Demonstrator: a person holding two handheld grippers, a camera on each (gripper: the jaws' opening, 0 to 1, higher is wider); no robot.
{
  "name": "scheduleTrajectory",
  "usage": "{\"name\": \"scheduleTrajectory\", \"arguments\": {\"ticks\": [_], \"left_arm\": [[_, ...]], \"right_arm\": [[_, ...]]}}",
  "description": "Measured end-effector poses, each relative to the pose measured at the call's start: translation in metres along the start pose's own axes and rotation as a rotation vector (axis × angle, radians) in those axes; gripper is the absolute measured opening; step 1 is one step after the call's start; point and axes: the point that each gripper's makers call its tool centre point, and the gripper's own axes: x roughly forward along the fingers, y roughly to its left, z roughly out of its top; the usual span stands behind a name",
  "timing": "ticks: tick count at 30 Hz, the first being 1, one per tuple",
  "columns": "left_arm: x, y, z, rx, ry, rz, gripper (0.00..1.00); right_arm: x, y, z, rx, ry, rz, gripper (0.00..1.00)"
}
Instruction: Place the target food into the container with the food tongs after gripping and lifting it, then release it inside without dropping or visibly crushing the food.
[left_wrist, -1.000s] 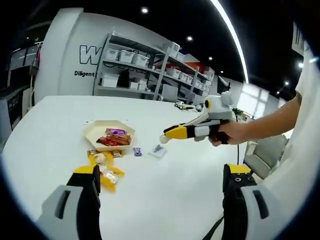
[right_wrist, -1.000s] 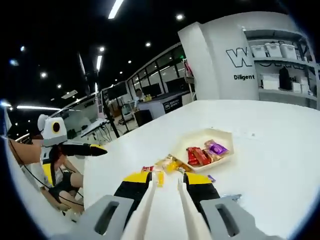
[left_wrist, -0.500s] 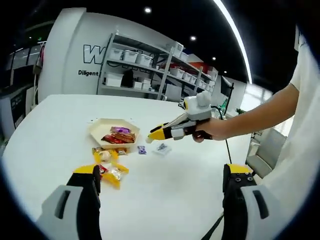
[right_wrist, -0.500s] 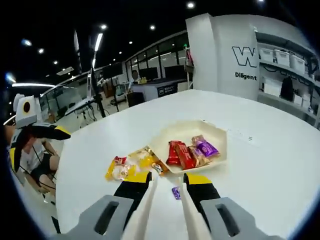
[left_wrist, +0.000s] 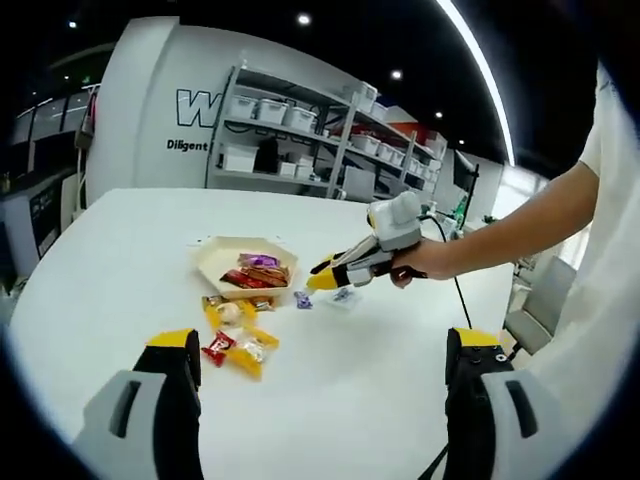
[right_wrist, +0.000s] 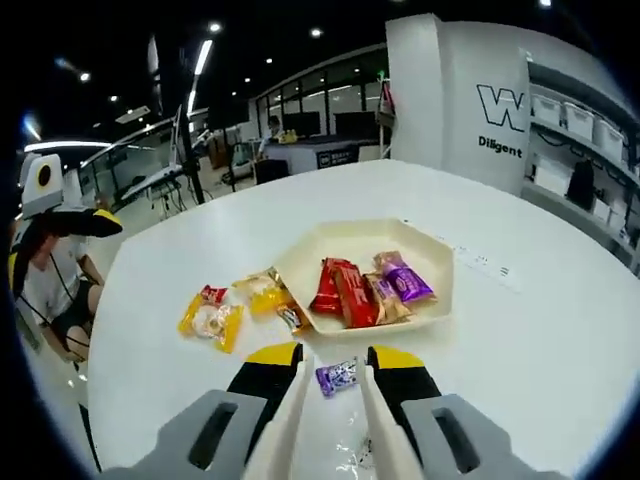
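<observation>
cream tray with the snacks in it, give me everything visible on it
The cream hexagonal tray is shallow, with a low raised rim, and looks like plastic or pulp. It sits flat on the white table, ahead of the right gripper. Inside lie red wrapped bars, a tan packet and a purple packet. A yellow wrapped snack rests against its near-left edge. In the left gripper view it appears as the same tray.

tray: on table, well in from its edges, wrapped snacks inside | loose packets: on table just left of tray in right gripper view | small candy: on table before tray, between right hand-held gripper jaws | shelving: beyond table's far edge
</observation>
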Motion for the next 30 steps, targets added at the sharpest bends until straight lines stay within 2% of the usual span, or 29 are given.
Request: {"name": "scheduleTrajectory", "arguments": {"ticks": [4,10,18,19,24,30], "left_arm": [[0.002,0.004,-0.002,0.023,0.013,0.024,0.99],[0.003,0.008,-0.015,0.034,0.057,0.046,0.99],[0.002,0.008,-0.018,0.015,0.057,0.047,0.99],[0.002,0.008,-0.018,0.012,0.057,0.049,0.99],[0.000,0.008,-0.019,-0.001,0.058,0.056,0.99],[-0.002,0.009,-0.020,-0.024,0.057,0.063,0.99]], "right_arm": [[0.004,0.000,-0.004,-0.035,0.020,0.006,0.21],[0.010,0.002,-0.011,-0.054,0.047,0.018,0.22],[0.017,0.002,-0.010,-0.096,0.046,0.022,0.23],[0.018,0.000,-0.009,-0.124,0.051,0.008,0.23],[0.020,-0.004,-0.009,-0.131,0.060,-0.027,0.24],[0.024,-0.006,-0.012,-0.119,0.077,-0.031,0.21]]}}
